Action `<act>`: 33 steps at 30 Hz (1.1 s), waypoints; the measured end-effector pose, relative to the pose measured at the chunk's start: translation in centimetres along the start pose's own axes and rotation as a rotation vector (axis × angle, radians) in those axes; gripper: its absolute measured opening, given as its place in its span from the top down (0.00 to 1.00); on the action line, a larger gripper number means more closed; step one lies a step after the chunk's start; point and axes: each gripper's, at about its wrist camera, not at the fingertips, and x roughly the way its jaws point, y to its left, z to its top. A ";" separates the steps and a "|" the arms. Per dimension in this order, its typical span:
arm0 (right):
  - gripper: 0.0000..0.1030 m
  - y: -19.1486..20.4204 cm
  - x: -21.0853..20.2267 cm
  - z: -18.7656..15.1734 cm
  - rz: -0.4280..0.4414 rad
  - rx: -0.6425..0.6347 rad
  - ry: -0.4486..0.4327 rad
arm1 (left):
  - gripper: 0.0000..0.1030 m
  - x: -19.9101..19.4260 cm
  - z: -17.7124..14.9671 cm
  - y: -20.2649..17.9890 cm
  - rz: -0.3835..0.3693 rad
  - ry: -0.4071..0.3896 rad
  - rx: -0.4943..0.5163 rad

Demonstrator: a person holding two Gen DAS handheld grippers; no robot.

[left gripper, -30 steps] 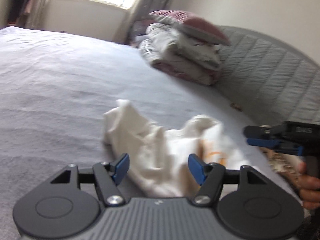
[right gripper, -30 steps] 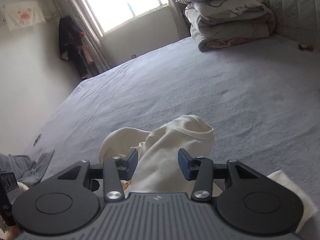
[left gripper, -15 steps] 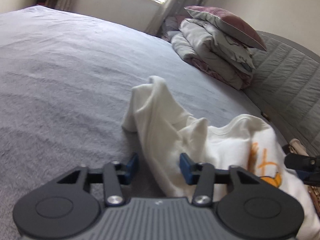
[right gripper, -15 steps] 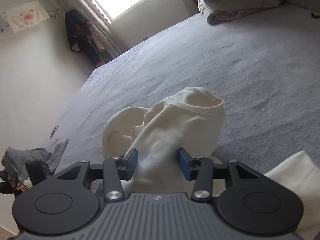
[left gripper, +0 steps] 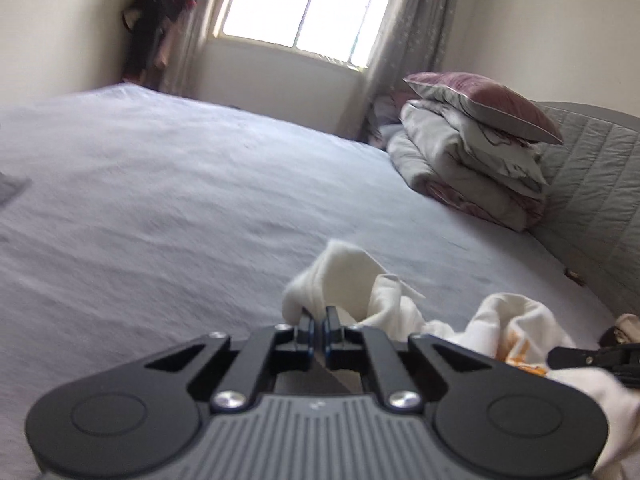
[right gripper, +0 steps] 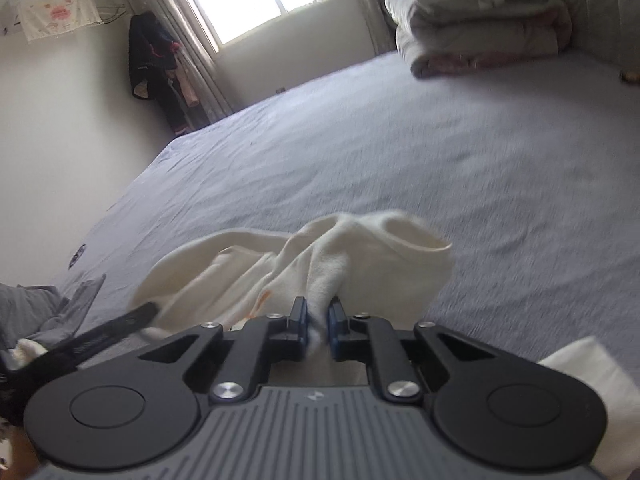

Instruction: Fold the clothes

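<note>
Left wrist view: the left tongs (left gripper: 319,326) are clenched on a fold of the cream garment (left gripper: 360,280), which lies crumpled on the grey bed (left gripper: 180,200) near its near edge. An orange print shows on the cloth toward the right, where the right tongs (left gripper: 560,356) reach in. Folded bedding and a pillow (left gripper: 476,100) are stacked at the bed's far right corner, against the headboard.

Right wrist view: the right tongs (right gripper: 317,322) are closing, their pads already pinching a bunched piece of the garment (right gripper: 360,256). The left tongs (right gripper: 140,314) enter blurred from the left, touching the same cloth.
</note>
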 end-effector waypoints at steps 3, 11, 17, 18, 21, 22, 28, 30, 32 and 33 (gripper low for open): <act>0.89 0.1 -0.1 0.1 -0.033 -0.038 -0.033 | 0.96 -1.2 0.5 0.7 0.040 -0.018 -0.003; 0.89 -0.1 0.0 0.2 -0.037 -0.062 -0.069 | 0.96 -4.6 1.5 3.6 0.121 -0.054 -0.031; 0.89 1.3 -0.4 -0.4 -0.023 -0.119 -0.070 | 0.95 -6.5 1.3 6.0 0.157 -0.049 -0.045; 0.89 1.6 -0.5 -0.6 -0.020 -0.130 -0.064 | 0.95 -6.7 1.2 6.4 0.160 -0.043 -0.050; 0.89 2.2 -0.3 -1.2 -0.016 -0.154 -0.024 | 0.95 -7.4 0.6 7.4 0.168 -0.022 -0.045; 0.89 2.4 -0.1 -1.5 -0.015 -0.161 -0.001 | 0.95 -7.5 0.4 7.8 0.168 -0.005 -0.042; 0.86 2.8 0.1 -2.3 -0.012 -0.209 0.077 | 0.90 -6.6 -1.4 9.2 0.127 0.142 -0.009; 0.82 2.3 -0.1 -1.9 0.001 -0.174 0.073 | 0.88 -6.7 -1.5 9.5 0.111 0.148 -0.017; 0.76 1.6 -0.3 -1.4 0.014 -0.124 0.073 | 0.82 -7.1 -1.3 9.6 0.105 0.133 -0.014; 0.73 1.4 -0.4 -1.3 0.019 -0.103 0.071 | 0.81 -7.2 -1.0 9.6 0.103 0.128 -0.015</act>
